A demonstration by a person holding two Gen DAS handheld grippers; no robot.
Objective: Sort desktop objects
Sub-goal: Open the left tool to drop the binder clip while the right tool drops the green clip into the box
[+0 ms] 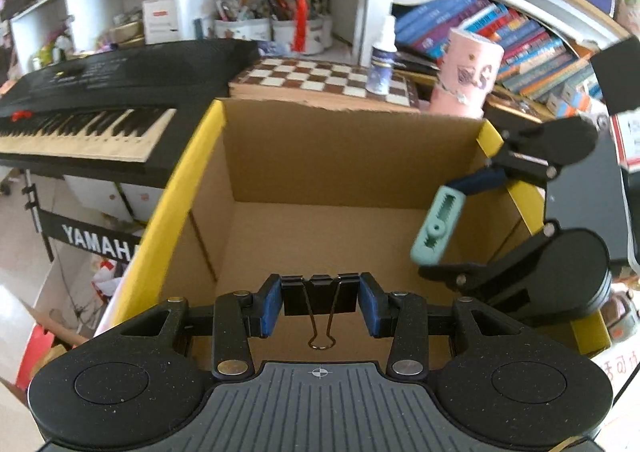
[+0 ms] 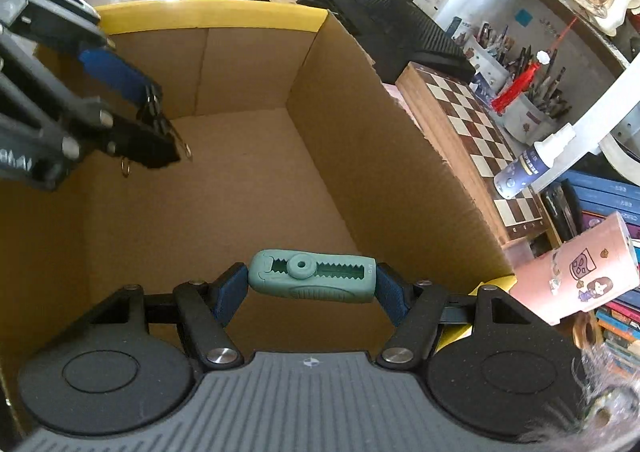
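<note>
Both grippers hang over the open box (image 1: 320,156): left gripper (image 1: 320,302) clamps a binder clip (image 1: 319,294), right gripper (image 2: 310,284) clamps a green cutter (image 2: 312,281) crosswise, box floor directly below each

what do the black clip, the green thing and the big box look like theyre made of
Binder clip: black painted sheet metal with thin wire handles, by its crisp folds. Green cutter: matte plastic, probably, with moulded teeth and ridges. Box: plain brown corrugated cardboard with a ragged torn edge and a yellow rim, tape or print, unclear.
</note>
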